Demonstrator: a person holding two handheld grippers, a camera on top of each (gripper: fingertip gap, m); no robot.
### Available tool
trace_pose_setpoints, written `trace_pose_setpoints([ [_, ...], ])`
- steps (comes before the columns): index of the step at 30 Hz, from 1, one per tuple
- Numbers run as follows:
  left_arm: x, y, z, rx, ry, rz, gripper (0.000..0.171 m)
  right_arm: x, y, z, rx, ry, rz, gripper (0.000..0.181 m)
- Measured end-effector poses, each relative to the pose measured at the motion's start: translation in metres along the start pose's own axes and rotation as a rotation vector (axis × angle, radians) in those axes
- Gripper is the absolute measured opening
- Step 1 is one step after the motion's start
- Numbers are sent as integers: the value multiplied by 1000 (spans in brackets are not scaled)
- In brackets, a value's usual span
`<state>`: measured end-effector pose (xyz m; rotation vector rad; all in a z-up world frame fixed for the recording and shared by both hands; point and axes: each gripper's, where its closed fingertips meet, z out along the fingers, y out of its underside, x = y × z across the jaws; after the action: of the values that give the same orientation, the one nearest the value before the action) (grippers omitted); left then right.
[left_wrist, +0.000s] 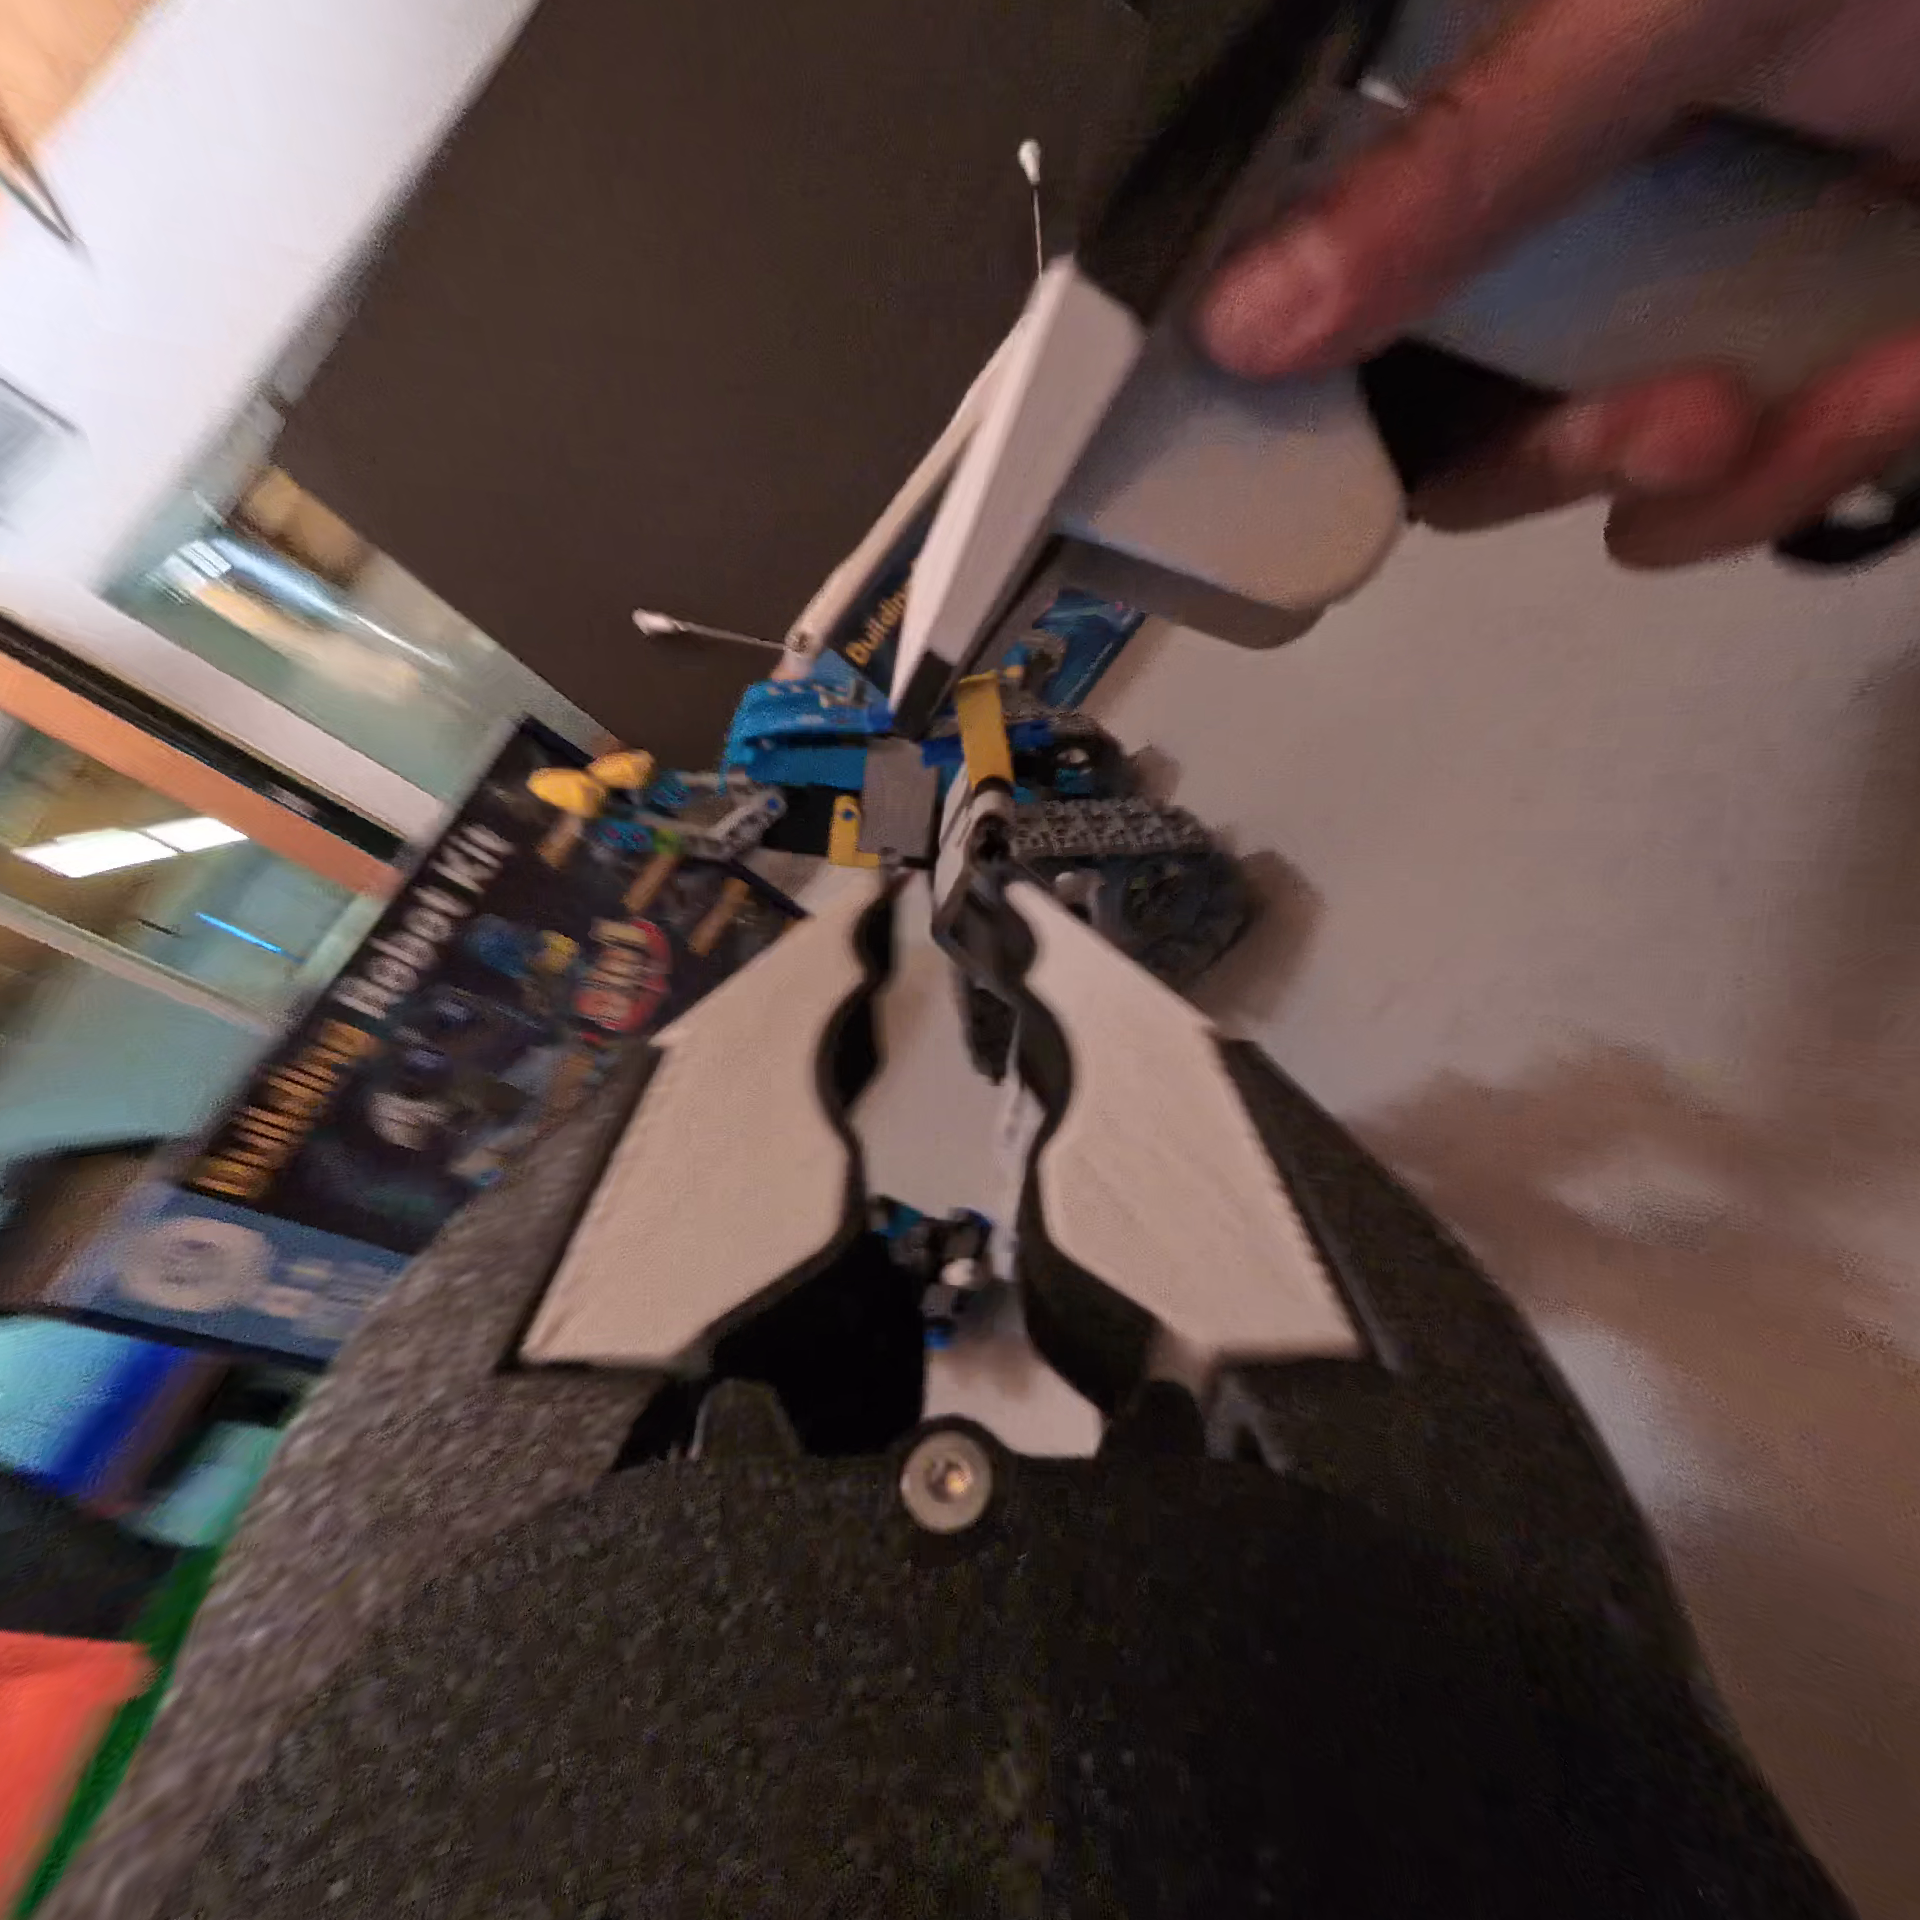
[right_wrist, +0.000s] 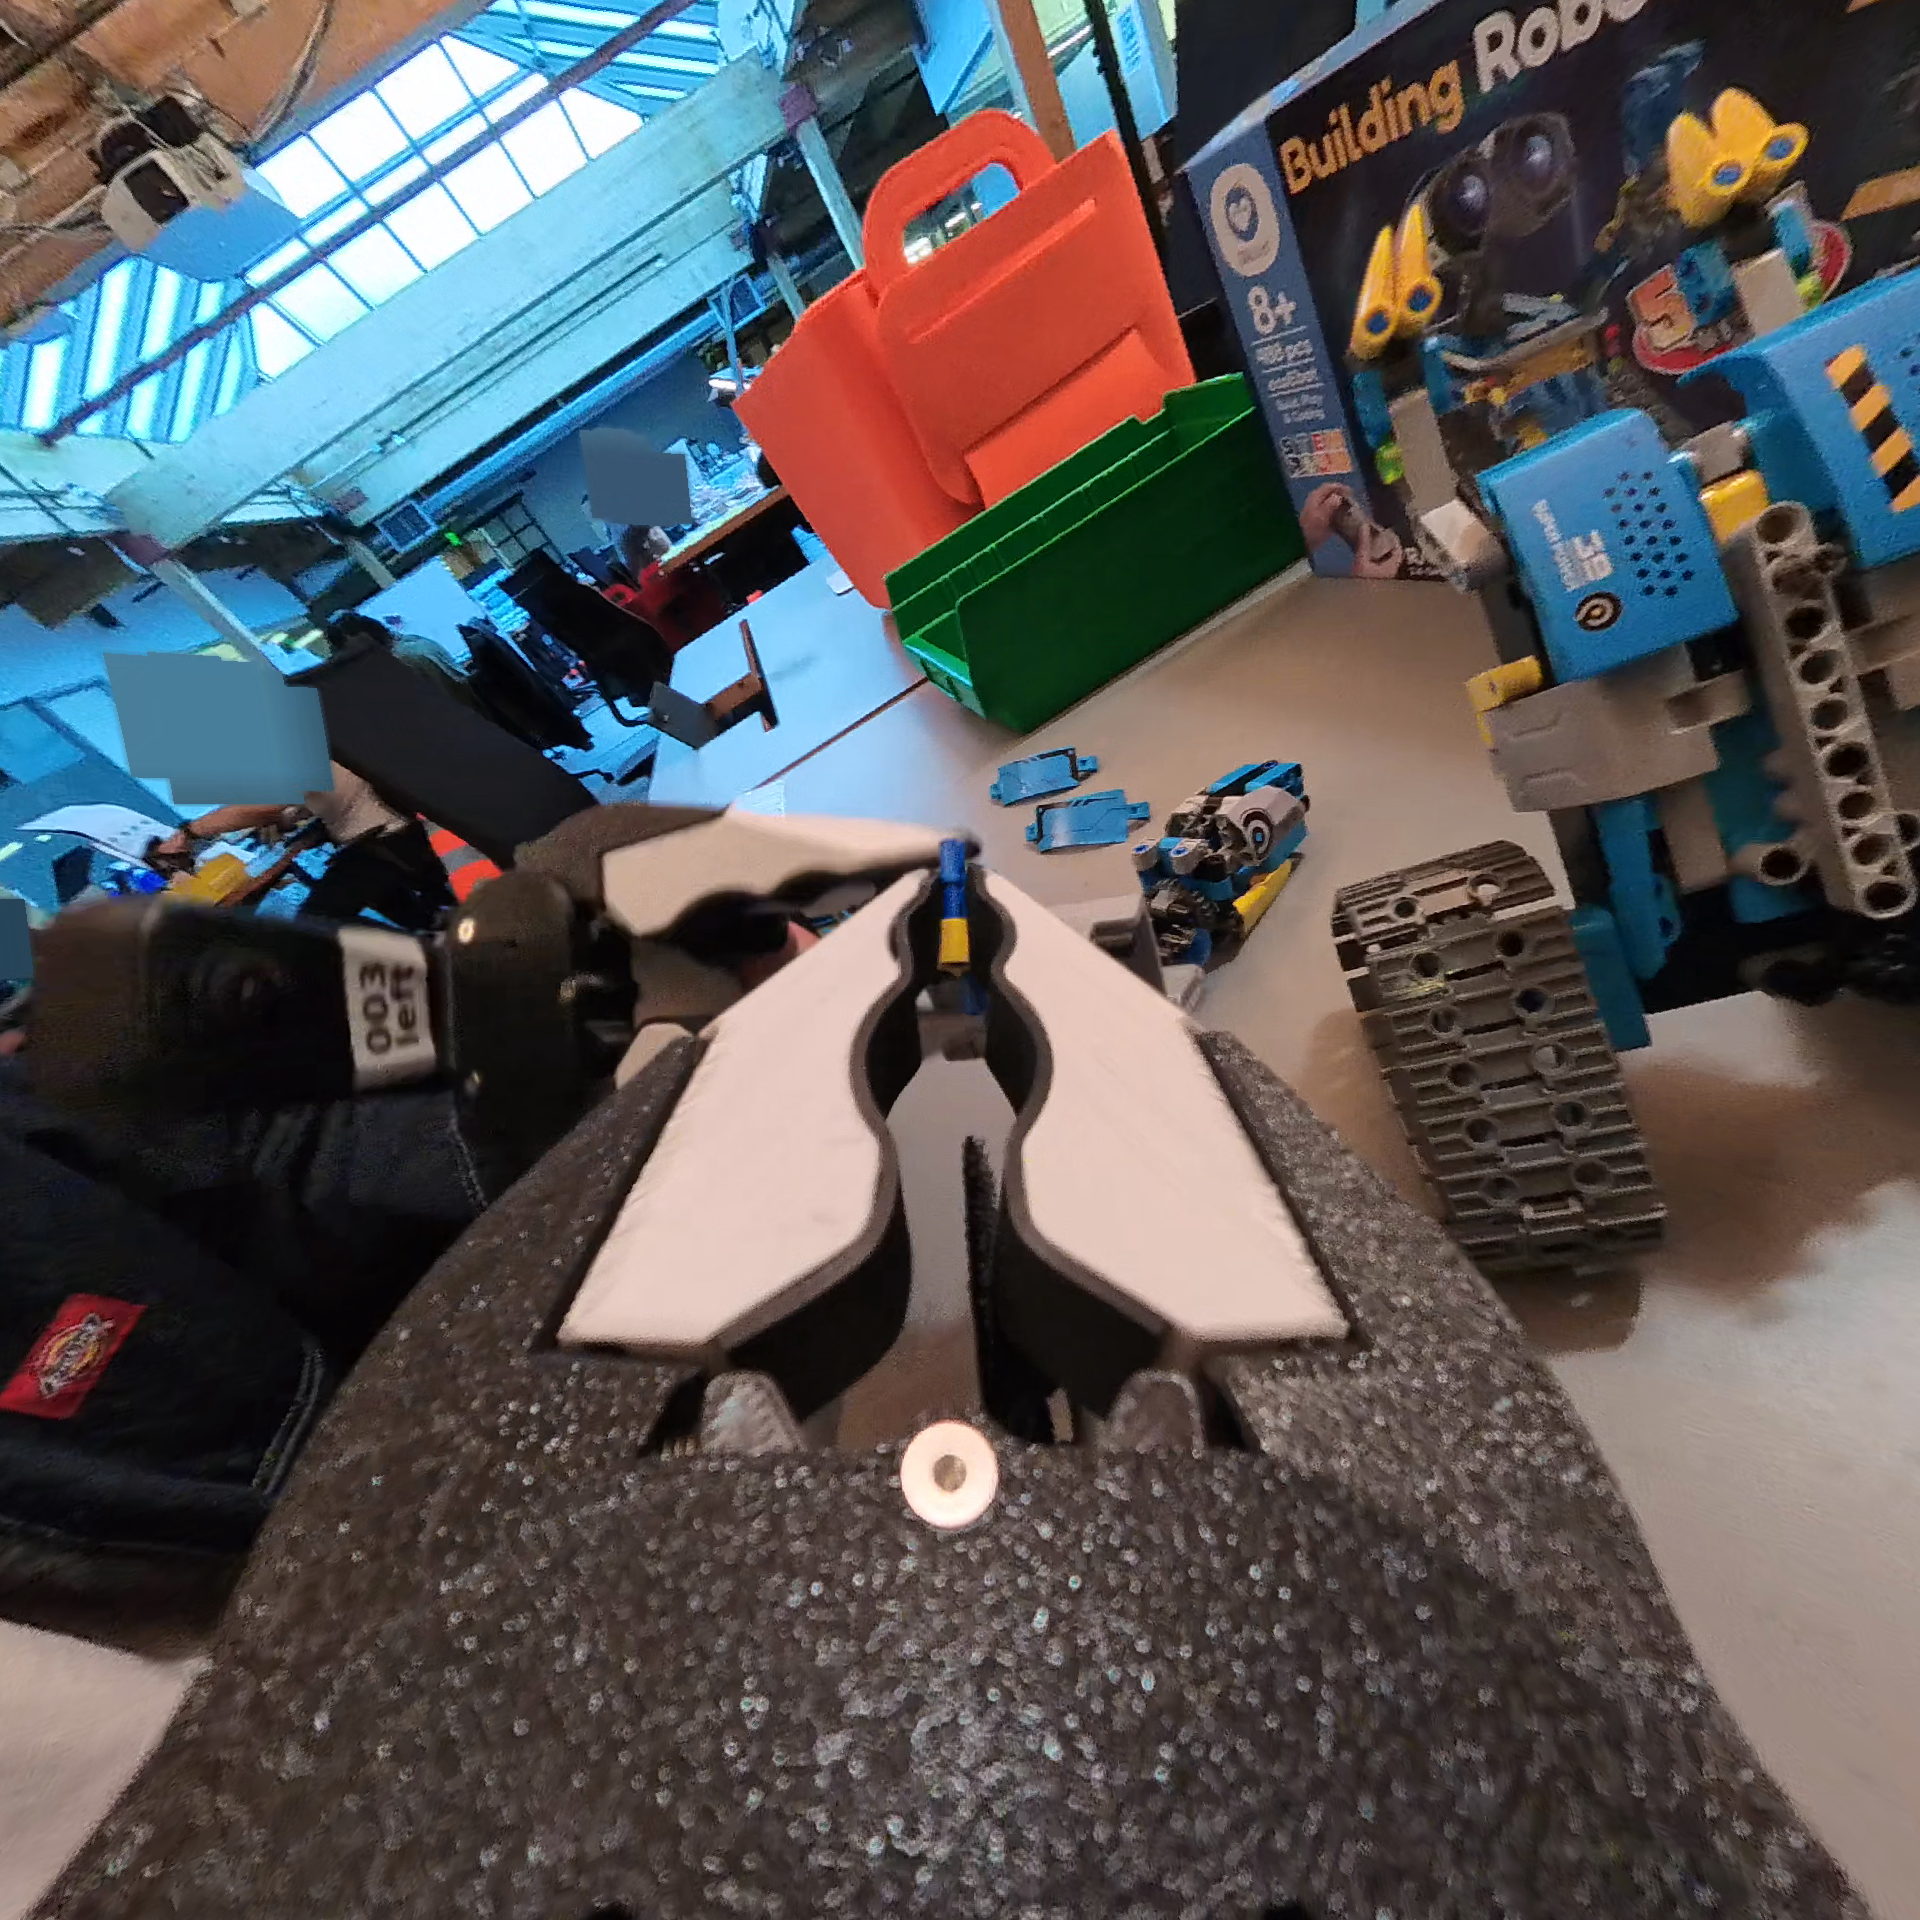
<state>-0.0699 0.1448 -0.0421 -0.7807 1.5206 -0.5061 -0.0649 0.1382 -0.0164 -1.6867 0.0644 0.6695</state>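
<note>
In the right wrist view my right gripper (right_wrist: 954, 904) is shut on a small blue and yellow pin piece (right_wrist: 954, 935), held above the table. My left gripper (right_wrist: 951, 844) comes in from the left and its tips meet the blue top end of that piece. The left wrist view is blurred. There my left gripper (left_wrist: 951, 883) is nearly closed around a grey and dark part (left_wrist: 971, 894) that joins the yellow piece (left_wrist: 982, 727). The right gripper (left_wrist: 914, 717), held by a hand (left_wrist: 1558, 260), reaches down to it. A blue and grey tracked toy robot (right_wrist: 1714, 623) stands just right.
A loose grey track (right_wrist: 1496, 1060) lies beside the robot. A small blue sub-assembly (right_wrist: 1226, 831) and two blue panels (right_wrist: 1060, 800) lie farther back. A green bin (right_wrist: 1091, 582), an orange carrier (right_wrist: 987, 312) and the kit box (right_wrist: 1507, 208) stand behind. People sit at the far left. Left and right tips are no more than a few centimetres apart. Between my left fingertips and the loose grey track (right_wrist: 1496, 1060) there is roughly 11 cm. The left camera catches it too, in the left wrist view (left_wrist: 1088, 826).
</note>
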Motion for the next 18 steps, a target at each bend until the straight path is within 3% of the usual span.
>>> trace_pose_setpoints([
  [2, 2, 3, 3, -14, 60, -139, 59, 2, -1, 0, -1, 36, -23, 2],
  [4, 3, 0, 3, -2, 63, -137, 67, 0, 3, 4, -24, 39, -32, 3],
  [5, 4, -3, 2, 6, 50, -103, 63, -3, 6, 6, -37, 36, -36, 3],
  [9, 3, -7, -2, 27, 18, -48, 11, -15, 7, 13, -30, 4, -33, 3],
  [13, 6, -7, -4, 24, 47, -40, 9, -15, 10, 14, -38, -1, -5, 3],
  [18, 14, -3, -4, -30, -21, 283, 5, -13, 16, 13, -80, -2, 2, 2],
])
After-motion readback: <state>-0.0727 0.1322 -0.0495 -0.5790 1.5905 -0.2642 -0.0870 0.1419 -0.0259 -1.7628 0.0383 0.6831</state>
